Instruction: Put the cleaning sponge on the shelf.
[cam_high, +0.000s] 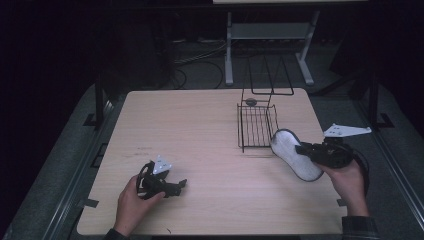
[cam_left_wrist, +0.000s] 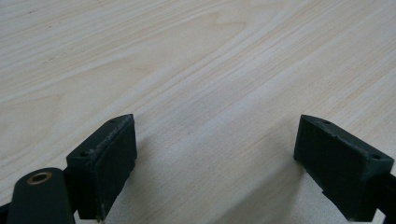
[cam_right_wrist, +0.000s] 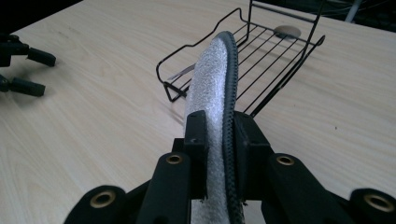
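While the left gripper (cam_high: 170, 187) sits low over bare bench (cam_high: 200, 130), jaws wide apart and holding nothing, the right gripper (cam_high: 306, 149) is clamped on one end of a grey insole (cam_high: 295, 152) just beside the wire rack (cam_high: 256, 125). Grip's near the edge, so I'd guess the floppy insole could twist out or snag the rack's rim.

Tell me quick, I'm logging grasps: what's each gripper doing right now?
Left gripper: open, empty, over the table.
Right gripper: closed on the grey insole beside the wire rack.
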